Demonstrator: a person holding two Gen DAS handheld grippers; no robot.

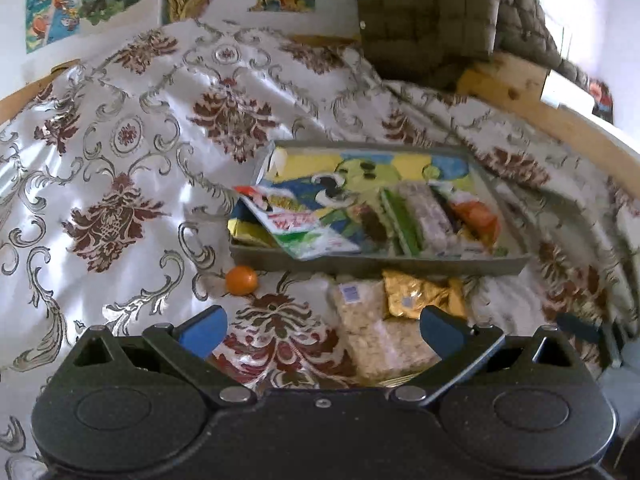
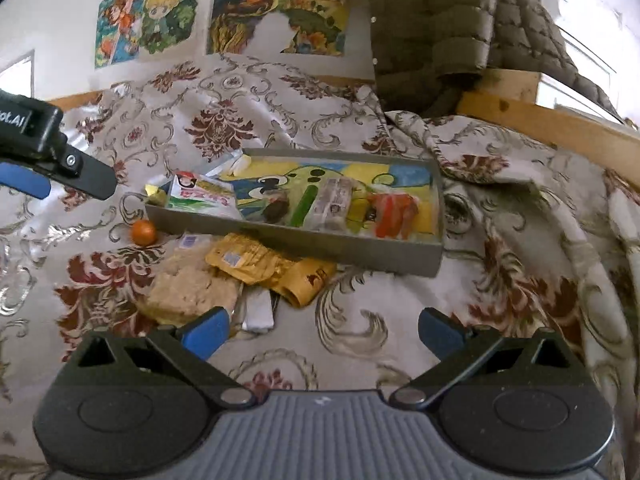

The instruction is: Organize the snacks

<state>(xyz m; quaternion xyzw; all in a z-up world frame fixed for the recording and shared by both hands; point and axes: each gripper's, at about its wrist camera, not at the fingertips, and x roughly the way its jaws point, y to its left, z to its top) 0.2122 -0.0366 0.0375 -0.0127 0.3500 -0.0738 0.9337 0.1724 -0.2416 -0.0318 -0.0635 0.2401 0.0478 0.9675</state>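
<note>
A grey tray [image 1: 360, 266] [image 2: 320, 242] with a cartoon-printed floor lies on the patterned cloth and holds several snack packets, among them a white and red packet [image 1: 296, 220] [image 2: 204, 196] and an orange one [image 1: 478, 216] [image 2: 394, 210]. In front of the tray lie clear bags of puffed rice [image 1: 372, 332] [image 2: 192, 288], a gold pouch [image 1: 420, 294] [image 2: 248, 260], a silver bar [image 2: 258, 314] and a small orange fruit [image 1: 241, 280] [image 2: 144, 232]. My left gripper [image 1: 322, 328] is open above the rice bags, holding nothing. My right gripper [image 2: 322, 332] is open over bare cloth, right of the silver bar.
The left gripper's fingers [image 2: 60, 168] reach in at the left edge of the right wrist view. A quilted dark green jacket [image 1: 432, 16] [image 2: 432, 28] hangs behind the tray. A wooden rail [image 1: 532, 96] [image 2: 552, 124] borders the right side. Cartoon posters [image 2: 148, 20] cover the wall.
</note>
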